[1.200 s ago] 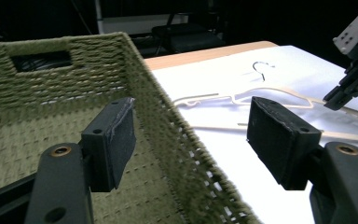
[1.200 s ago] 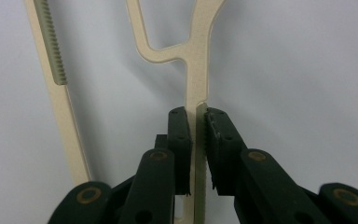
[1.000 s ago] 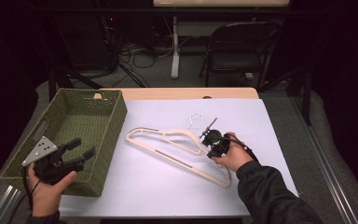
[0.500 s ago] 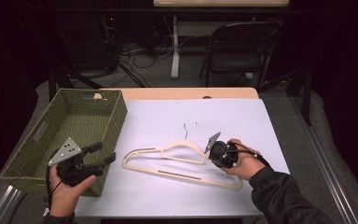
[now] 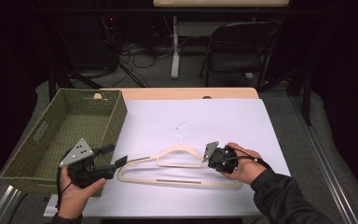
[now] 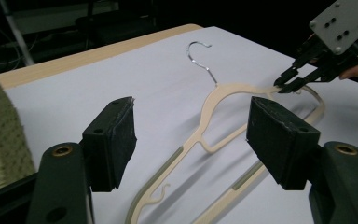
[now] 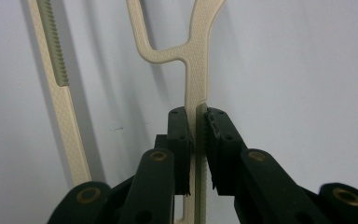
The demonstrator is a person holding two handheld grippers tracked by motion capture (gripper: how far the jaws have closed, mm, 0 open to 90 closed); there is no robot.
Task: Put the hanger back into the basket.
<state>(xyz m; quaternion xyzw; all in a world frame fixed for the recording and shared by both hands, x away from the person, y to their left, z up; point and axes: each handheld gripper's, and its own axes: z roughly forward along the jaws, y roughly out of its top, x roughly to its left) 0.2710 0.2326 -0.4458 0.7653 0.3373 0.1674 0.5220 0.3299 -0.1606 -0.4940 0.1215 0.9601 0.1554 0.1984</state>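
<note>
Jaws first: left gripper [image 5: 121, 162] stands wide, nothing between the pads, aimed at the near end of the hanger [image 5: 182, 169]. Basket [image 5: 117, 112] sits at the bench's left edge, just beside that hand. Hanger lies flat on the white bench [image 5: 242, 121], mid-front, hook [image 5: 182, 127] pointing away from the person. In the left gripper view the hanger's notched end [image 6: 156, 198] runs between and below the two pads [image 6: 119, 135], not touching them.

Right gripper [image 5: 213, 153] is clenched on the hanger's upper arm, right of the neck; the right gripper view shows both pads [image 7: 179, 140] pinching the thin bar [image 7: 195, 93] squarely.

Step in hand, as I judge it: bring the left in for a second grip so the hanger can be lifted with both hands, likely toward the basket. To do it well: keep the right pinch steady, lower the left until the bar sits mid-pad, close on the arm, not the thin notch tip. Risk: a shallow grip lets the bar swivel or skid on the smooth bench.
</note>
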